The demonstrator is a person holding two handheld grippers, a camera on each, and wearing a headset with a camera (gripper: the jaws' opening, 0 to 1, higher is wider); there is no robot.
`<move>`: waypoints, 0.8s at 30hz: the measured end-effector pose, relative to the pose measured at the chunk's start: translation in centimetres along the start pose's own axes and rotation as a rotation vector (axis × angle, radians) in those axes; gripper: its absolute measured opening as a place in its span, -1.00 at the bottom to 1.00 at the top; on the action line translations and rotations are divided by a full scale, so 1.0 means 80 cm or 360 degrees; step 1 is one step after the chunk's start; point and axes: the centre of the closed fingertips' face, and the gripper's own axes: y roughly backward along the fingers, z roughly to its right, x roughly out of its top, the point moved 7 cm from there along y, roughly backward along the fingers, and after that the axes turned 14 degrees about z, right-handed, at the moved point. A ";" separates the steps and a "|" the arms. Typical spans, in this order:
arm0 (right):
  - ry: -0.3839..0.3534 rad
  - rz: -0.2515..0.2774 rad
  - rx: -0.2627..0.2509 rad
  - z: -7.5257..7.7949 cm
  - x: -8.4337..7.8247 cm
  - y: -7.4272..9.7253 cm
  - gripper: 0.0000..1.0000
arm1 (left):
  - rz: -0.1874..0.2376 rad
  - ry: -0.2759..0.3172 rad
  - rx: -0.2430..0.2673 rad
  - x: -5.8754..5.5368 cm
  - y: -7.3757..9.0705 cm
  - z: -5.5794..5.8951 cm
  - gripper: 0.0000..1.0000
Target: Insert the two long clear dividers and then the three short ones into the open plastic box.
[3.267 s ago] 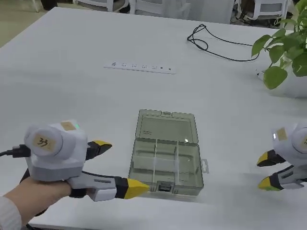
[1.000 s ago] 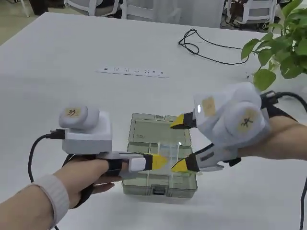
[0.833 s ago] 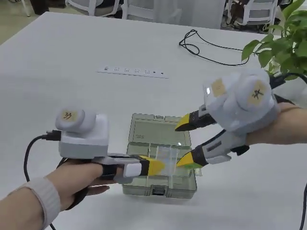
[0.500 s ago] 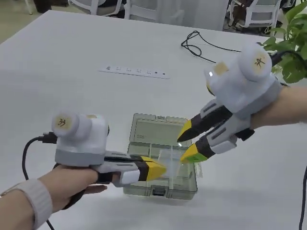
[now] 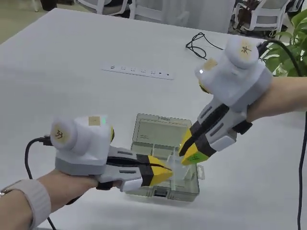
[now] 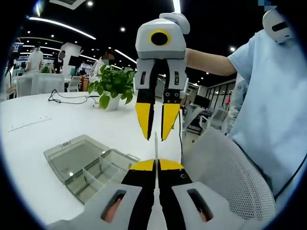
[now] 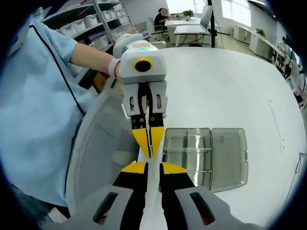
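Pinching a clear divider [image 6: 156,149] flat between its closed jaws, the left gripper [image 5: 163,172] held the sheet edge-up over the near part of the open plastic box [image 5: 165,194]. The box sat on the white table [image 5: 72,105] close to its near edge, with its lid [image 5: 160,130] laid back toward the far edge. The right gripper [image 5: 190,149] pointed down from the far right side with its jaws a narrow gap apart, and the divider's free end stood between the yellow tips. In the left gripper view dark space showed on both sides of the sheet there, so that pair looked not to have closed on it. Dividers already stood in the box, splitting it into compartments. Whether the held piece was a long or a short one could not be told.

The divider was judged light, thin and stiff but springy. Its slick faces seemed likely to slide in a loose pinch, and it could crack if bent hard. The best hold seemed to be the flat faces near the upper edge, leaving the lower edge and the ends free to enter the wall slots.
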 end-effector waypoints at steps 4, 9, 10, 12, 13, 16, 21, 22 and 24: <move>0.0027 -0.0037 0.0025 -0.003 -0.001 0.000 -0.93 | 0.0017 -0.0010 -0.0022 0.001 0.000 0.001 -1.00; 0.0041 -0.0059 0.0039 -0.004 0.000 0.000 -0.95 | 0.0026 0.0019 -0.0022 0.000 0.000 0.001 -1.00; 0.0048 -0.0067 0.0030 -0.004 0.000 0.000 -0.95 | 0.0026 0.0018 -0.0017 0.000 0.000 0.000 -1.00; 0.0044 -0.0081 0.0028 -0.005 0.001 -0.001 -0.96 | 0.0019 0.0025 -0.0025 -0.001 0.000 0.001 -1.00; 0.0050 -0.0093 0.0018 -0.006 0.001 -0.002 -0.96 | 0.0015 0.0024 -0.0023 -0.001 0.000 0.000 -1.00; 0.0090 -0.0136 -0.0004 -0.008 0.003 -0.005 -0.96 | -0.0010 0.0012 -0.0017 -0.001 -0.001 -0.001 -1.00; 0.0139 -0.0206 -0.0034 -0.011 0.006 -0.010 -0.96 | -0.0055 -0.0007 -0.0015 -0.003 -0.003 -0.003 -1.00; 0.0138 -0.0217 -0.0041 -0.011 0.006 -0.010 -0.96 | -0.0063 -0.0020 -0.0007 -0.004 -0.003 -0.003 -1.00; 0.0143 -0.0227 -0.0045 -0.010 0.006 -0.010 -0.96 | -0.0071 -0.0010 0.0001 -0.005 -0.003 -0.003 -1.00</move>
